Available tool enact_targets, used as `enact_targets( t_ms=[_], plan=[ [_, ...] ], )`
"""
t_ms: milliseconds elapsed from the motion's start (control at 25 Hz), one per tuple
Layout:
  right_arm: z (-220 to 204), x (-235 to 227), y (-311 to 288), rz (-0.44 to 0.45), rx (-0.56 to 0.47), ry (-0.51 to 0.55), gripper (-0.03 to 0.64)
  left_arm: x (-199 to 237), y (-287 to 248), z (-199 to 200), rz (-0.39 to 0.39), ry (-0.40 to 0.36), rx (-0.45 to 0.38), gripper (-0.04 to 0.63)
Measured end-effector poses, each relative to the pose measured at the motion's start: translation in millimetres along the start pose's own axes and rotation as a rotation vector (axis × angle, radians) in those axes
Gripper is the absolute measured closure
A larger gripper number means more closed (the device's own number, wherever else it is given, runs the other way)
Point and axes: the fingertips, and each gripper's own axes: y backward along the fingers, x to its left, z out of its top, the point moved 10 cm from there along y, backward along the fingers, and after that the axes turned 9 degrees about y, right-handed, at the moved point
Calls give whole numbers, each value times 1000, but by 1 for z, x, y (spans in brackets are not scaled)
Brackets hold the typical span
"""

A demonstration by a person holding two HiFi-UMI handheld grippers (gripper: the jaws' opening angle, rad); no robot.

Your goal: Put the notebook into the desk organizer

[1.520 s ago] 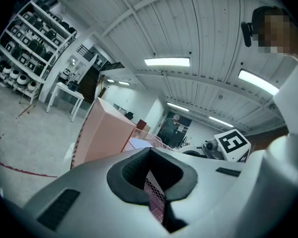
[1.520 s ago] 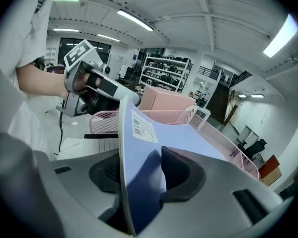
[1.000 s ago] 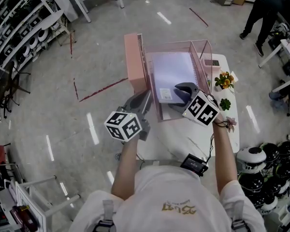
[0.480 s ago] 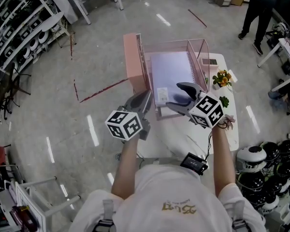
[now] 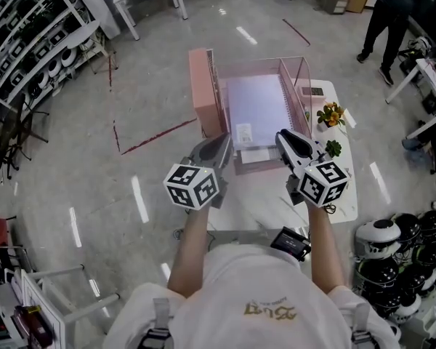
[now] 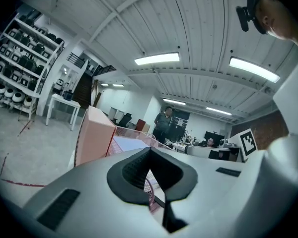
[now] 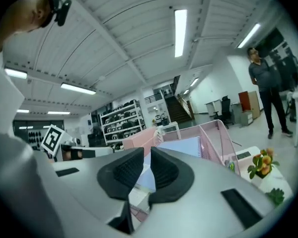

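Grey polished floor (image 5: 131,122) filled most of the head view, and on it stood the white worktop (image 5: 265,198), right in front of the person. Up at the far end of that worktop sat the pink wire-mesh desk organizer (image 5: 296,86), with a tall pink box (image 5: 203,93) touching its left side. And the notebook (image 5: 258,107) was already in there, folks: pale lavender cover, lying between the organizer's mesh walls, its spiral binding running along the right-hand wall. Whether it lay flat or leaned back, I couldn't quite call. Both tools hung above the near half of the worktop, clear of the organizer, pointing toward it. The left hand-held gripper (image 5: 219,142) sat just off the organizer's near left corner, its dark pads (image 6: 134,170) pressed together at the tips with nothing pinched between them. The right hand-held gripper (image 5: 282,135) was near the organizer's front right corner; its jaws had just been closing, and its pads (image 7: 124,170) stood almost together with only a thin slit left and nothing caught in it, the notebook showing through that slit farther back. Off to the right of the organizer, a little plant with orange flowers (image 5: 330,113) stood on the worktop, and nearer the person a smaller green plant (image 5: 333,148).
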Motion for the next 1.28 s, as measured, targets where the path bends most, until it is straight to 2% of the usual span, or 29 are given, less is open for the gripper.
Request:
enact_targets(
  t_ms=[120, 200, 360, 560, 680, 1280],
  plan=[
    [-1, 9, 19, -57, -37, -10, 606, -10, 11, -1, -4, -14, -6, 581],
    [1, 17, 30, -90, -60, 16, 606, -18, 19, -1, -8, -24, -14, 581],
    [1, 33, 50, -148, -109, -16, 606, -34, 33, -9, -14, -51, -24, 581],
    [-6, 59, 69, -204, -83, 51, 606, -44, 53, -21, -10, -51, -28, 581],
    [-9, 68, 79, -235, -80, 49, 606, -49, 62, -26, -2, -60, -28, 581],
    [-12, 81, 89, -277, -71, 55, 607, -52, 74, -28, 9, -70, -36, 581]
  ],
)
